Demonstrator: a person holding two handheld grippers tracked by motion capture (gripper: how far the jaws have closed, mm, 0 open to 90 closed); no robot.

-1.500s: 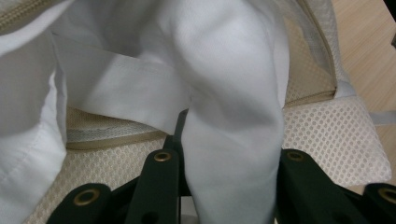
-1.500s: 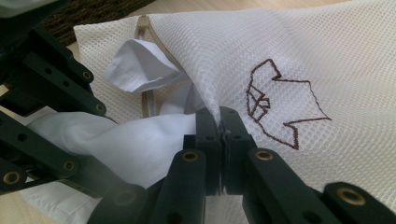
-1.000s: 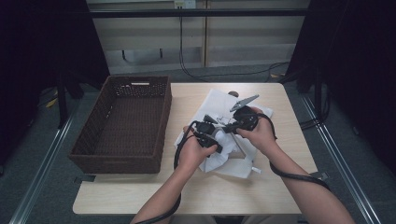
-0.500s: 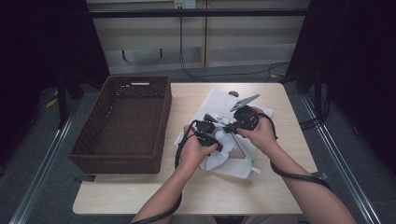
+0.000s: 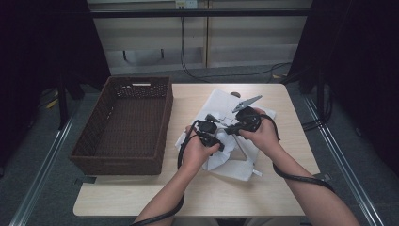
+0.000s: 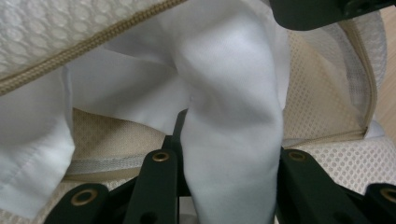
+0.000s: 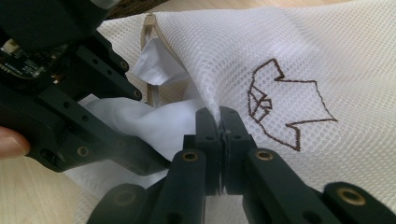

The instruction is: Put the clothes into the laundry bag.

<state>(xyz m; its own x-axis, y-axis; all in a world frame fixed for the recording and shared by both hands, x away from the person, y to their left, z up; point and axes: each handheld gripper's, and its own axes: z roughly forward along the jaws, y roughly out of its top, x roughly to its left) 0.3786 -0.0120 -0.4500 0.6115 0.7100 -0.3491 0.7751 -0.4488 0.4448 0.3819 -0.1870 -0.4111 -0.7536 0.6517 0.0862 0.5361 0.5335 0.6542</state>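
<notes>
My right tongs (image 7: 219, 122) are pinched tight on the mesh laundry bag's (image 7: 299, 56) rim by its zipper; my left tongs (image 6: 219, 158) clamp a fold of white cloth (image 6: 233, 116) at the bag's mouth, right of the desk's (image 5: 141, 197) middle, beside the wicker basket (image 5: 124, 122). If the thin mesh slips, the mouth closes and the cloth bunches outside.

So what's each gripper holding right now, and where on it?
The left gripper holds a bunched fold of white cloth at the mesh bag's zipper opening. The right gripper pinches the mesh laundry bag by its edge beside the opening.
</notes>
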